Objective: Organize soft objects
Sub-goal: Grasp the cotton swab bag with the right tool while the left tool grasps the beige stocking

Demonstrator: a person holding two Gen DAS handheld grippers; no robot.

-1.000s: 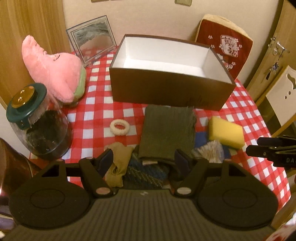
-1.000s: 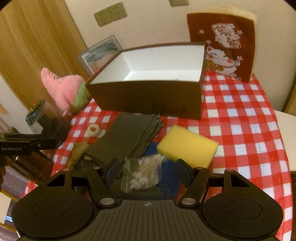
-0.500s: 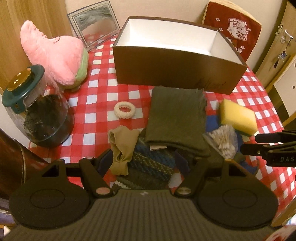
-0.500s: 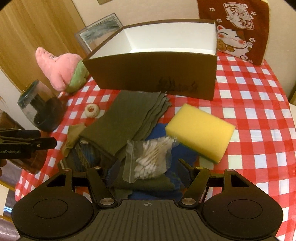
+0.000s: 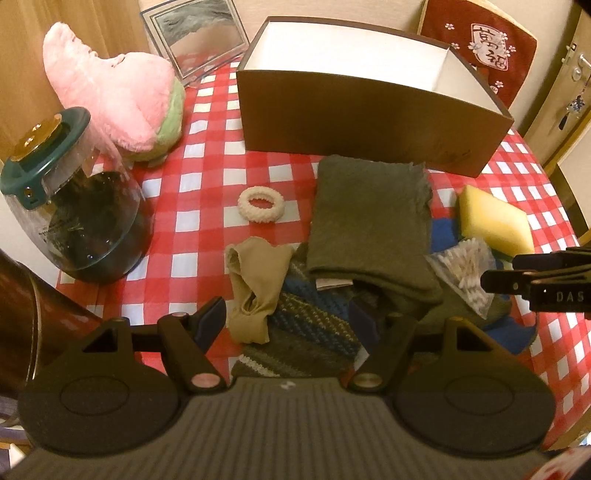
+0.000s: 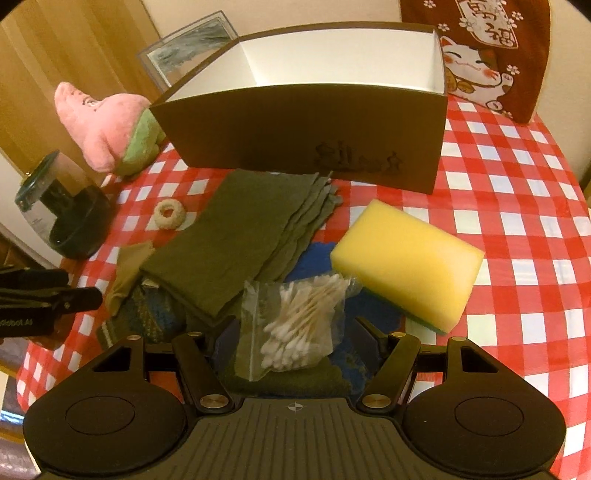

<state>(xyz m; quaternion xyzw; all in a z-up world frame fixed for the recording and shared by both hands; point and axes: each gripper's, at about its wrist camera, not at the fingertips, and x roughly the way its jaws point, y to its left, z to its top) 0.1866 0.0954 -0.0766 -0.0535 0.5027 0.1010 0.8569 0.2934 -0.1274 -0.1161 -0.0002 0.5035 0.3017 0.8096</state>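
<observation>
An empty brown box with a white inside stands at the back of the checked table. In front of it lies a folded olive cloth over a striped knit piece and a blue cloth. A tan stocking, a cream scrunchie, a yellow sponge and a bag of cotton swabs lie around them. My left gripper hangs open above the stocking and knit piece. My right gripper hangs open above the swab bag.
A pink plush leans at the back left beside a picture frame. A glass jar with a green lid stands at the left edge. A red cushion leans on the wall at the back right.
Both grippers have sunk toward the pile and tipped further down. The cloths, swab bag and sponge now look larger and nearer. Nothing has been picked up.
</observation>
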